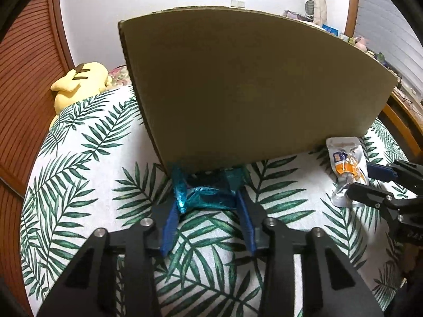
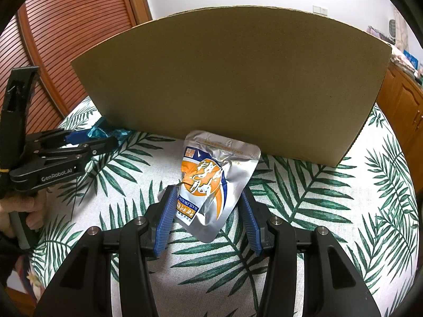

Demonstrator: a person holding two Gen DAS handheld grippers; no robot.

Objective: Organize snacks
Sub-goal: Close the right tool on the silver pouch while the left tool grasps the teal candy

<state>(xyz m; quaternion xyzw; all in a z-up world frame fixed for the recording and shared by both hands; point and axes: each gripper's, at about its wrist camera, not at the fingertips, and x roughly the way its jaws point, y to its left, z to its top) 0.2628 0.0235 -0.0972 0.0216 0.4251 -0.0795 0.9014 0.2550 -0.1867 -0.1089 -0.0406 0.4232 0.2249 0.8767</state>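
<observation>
A large cardboard box stands on the leaf-print bedspread; it also fills the right wrist view. A shiny blue snack packet lies against the box's near wall, between the fingers of my left gripper, which is open around it. A silver and orange snack pouch lies in front of the box, between the fingers of my right gripper, which is open around it. The pouch and right gripper show at the right of the left wrist view. The box's inside is hidden.
A yellow plush toy lies at the bed's far left corner by a slatted wooden door. A wooden cabinet stands right of the bed. The left gripper and a hand show at the left of the right wrist view.
</observation>
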